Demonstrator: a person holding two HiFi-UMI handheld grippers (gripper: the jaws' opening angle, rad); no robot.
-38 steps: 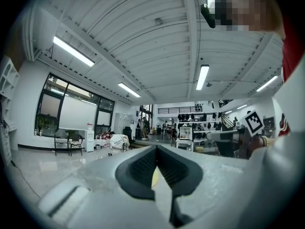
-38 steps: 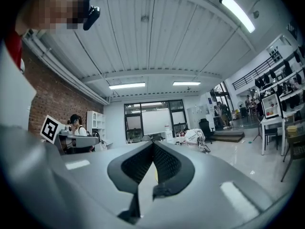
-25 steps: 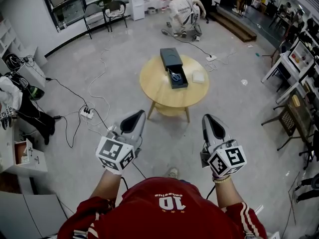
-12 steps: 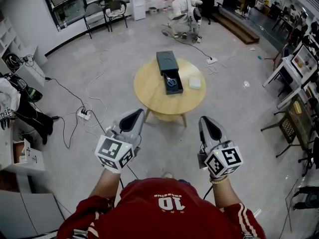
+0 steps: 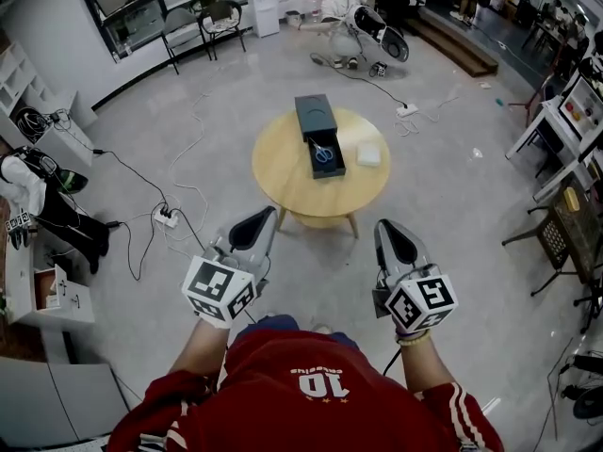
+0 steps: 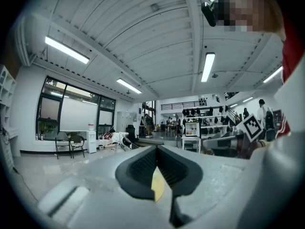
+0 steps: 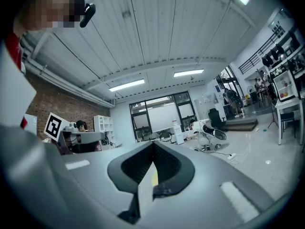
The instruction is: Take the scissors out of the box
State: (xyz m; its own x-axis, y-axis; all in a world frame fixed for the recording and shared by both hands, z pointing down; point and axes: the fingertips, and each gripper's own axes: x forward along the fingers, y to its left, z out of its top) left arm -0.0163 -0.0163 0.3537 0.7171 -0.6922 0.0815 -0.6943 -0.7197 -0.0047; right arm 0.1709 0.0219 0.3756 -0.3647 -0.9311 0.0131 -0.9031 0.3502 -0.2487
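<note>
Jaws on both grippers are closed tip to tip with nothing held between them. In the left gripper [image 6: 156,149] view only a thin yellow sliver of the table [image 5: 283,172] shows through the slit below the pads. The right gripper [image 7: 153,144] shows the same closed, empty pinch.

Both grippers are held level and side by side in front of the person's chest, pointing toward the far side of the room. Their marker cubes sit at the near end, over the hands. The forearms reach out from red sleeves [image 5: 452,412].

Bare grey floor [image 5: 320,271] lies open between the gripper tips and the near edge of the round table. The table stands free, with floor all round it.

The box [image 5: 316,116] lies on the far half of the tabletop, its length running near to far and its far end close to the far rim. Its near section is open, and the scissors [image 5: 324,153] lie inside it, well apart from both grippers. A small white block [image 5: 368,154] sits just right of the box, not touching it.

On the floor to the left, cables run to a power strip [image 5: 165,217]. Desks [image 5: 565,111] and chairs crowd the right side. Far beyond the table, a person [image 5: 344,3] is low on the floor.
</note>
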